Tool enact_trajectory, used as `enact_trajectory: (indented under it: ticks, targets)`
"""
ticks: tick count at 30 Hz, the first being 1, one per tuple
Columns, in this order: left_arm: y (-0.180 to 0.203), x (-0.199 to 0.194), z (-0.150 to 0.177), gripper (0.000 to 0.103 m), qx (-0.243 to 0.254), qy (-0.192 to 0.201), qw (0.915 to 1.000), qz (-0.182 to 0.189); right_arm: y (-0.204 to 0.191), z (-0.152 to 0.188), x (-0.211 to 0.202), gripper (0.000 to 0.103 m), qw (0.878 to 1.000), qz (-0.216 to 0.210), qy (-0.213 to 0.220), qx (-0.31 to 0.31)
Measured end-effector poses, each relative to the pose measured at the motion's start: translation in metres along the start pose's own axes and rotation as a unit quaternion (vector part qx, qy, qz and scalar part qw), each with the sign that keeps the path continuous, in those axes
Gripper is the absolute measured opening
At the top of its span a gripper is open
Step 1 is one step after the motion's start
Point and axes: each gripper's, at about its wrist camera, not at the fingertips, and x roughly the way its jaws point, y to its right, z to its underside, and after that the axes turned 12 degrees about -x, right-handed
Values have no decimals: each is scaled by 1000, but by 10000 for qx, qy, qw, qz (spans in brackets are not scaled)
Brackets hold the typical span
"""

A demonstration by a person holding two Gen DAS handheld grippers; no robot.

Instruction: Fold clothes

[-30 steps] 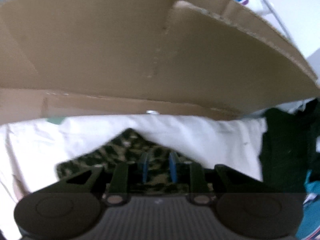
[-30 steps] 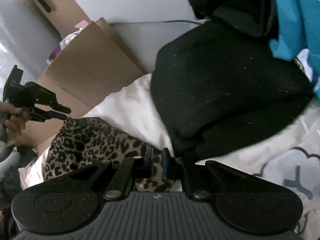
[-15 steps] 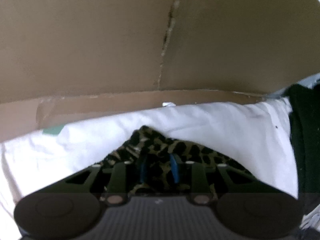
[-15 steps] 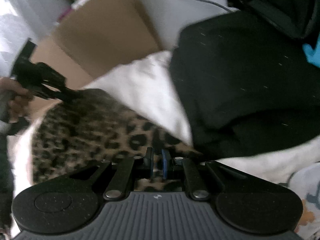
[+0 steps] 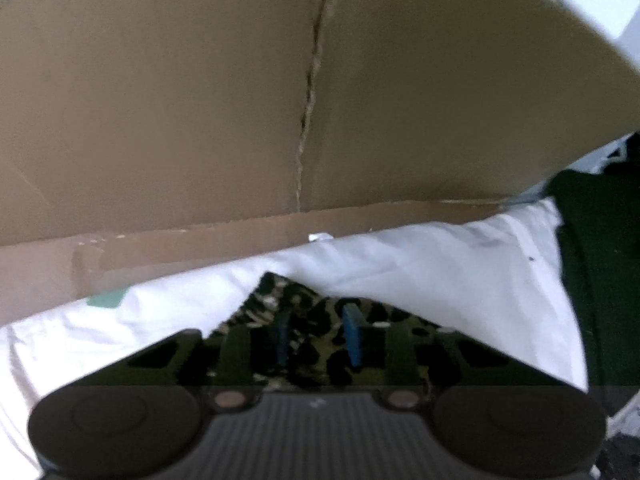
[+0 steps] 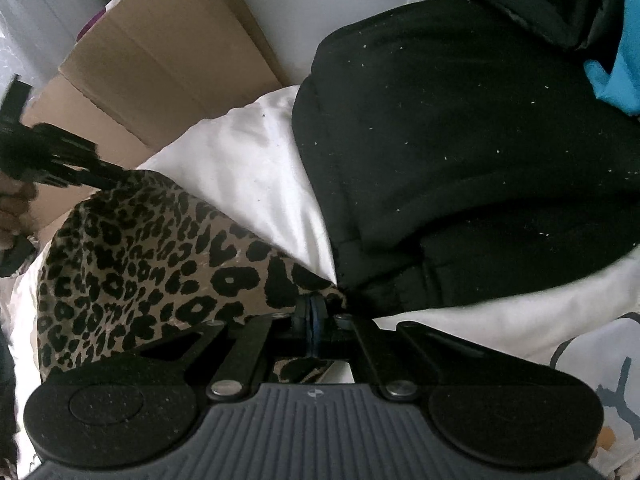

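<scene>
A leopard-print garment (image 6: 152,264) lies stretched over the white bedding (image 6: 248,160), its upper edge running straight between my two grippers. My right gripper (image 6: 311,308) is shut on its near corner, pads pressed together on the cloth. My left gripper (image 6: 108,172), held by a person's hand (image 6: 12,208), grips the far corner. In the left wrist view the leopard-print garment (image 5: 272,292) fills the gap between the blue pads of my left gripper (image 5: 316,320), whose jaws are closing on it.
A flattened cardboard box (image 5: 200,100) stands right behind the bedding (image 5: 440,264) and appears again as cardboard (image 6: 160,60) at the upper left. A black garment (image 6: 460,160) lies to the right, with a blue cloth (image 6: 616,76) beyond it. A printed sheet (image 6: 600,380) shows at the lower right.
The right gripper has sunk toward the bed and its pads have closed fully on the cloth. The leopard garment now spreads wider between the grippers. The left view has rolled and drawn nearer the cardboard.
</scene>
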Motion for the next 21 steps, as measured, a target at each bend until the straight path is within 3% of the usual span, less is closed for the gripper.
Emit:
enact_trajectory:
  ticks: [5,9,13,17,21]
  targets:
    - [-4,-22,16,27,265,-203,9992,207,-1,0,2,4,10000,17,-2,9]
    - [-4,-6,35,27,416,-531,9975,208,-1,0,3,4,10000,-1,-5,17]
    - [-7,17,40,25,316,-619,9976,81,1,1,3,4,10000,-52,1,-70]
    - [-11,32,47,14,206,-529,9984,88,2,1,6,4,9999,-79,-12,-111]
    - [-8,36,55,12,344,-312,9989,70,3,1,6,4,9999,-81,-32,-71]
